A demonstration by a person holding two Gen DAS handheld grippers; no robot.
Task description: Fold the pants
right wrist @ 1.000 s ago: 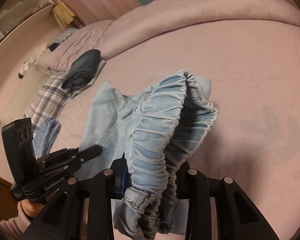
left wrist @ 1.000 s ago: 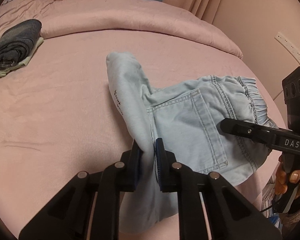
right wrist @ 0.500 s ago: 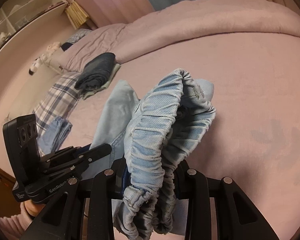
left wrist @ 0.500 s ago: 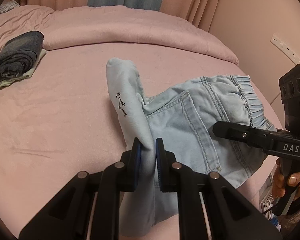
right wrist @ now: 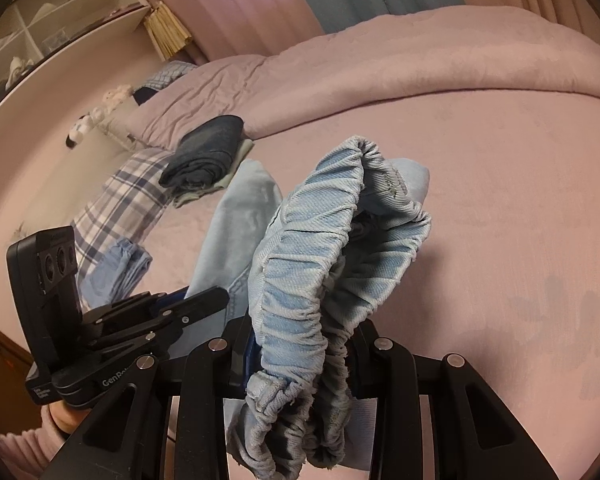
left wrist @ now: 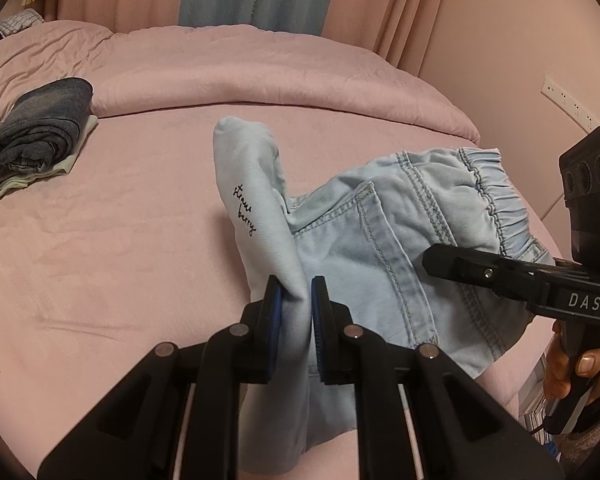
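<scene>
A pink bed (left wrist: 100, 240) fills both views. Pale denim pants (left wrist: 380, 240) sit at centre frame, higher above it than a second ago. The left tongs (left wrist: 292, 312) clamp a leg marked "berry" — the upper word unclear; the right tongs (right wrist: 300, 360), marked "DAS", clamp the bunched waistband (right wrist: 320, 260). Folded dark clothes (left wrist: 40, 128) lie upper left.

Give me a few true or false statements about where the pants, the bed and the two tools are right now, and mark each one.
1. The left tool pinches a pants leg. True.
2. The right tool is empty. False: it clamps the elastic waistband.
3. A folded dark garment lies on the bed. True.
4. The pants are dark navy. False: light blue denim.
5. The bed cover is green. False: pink.
</scene>
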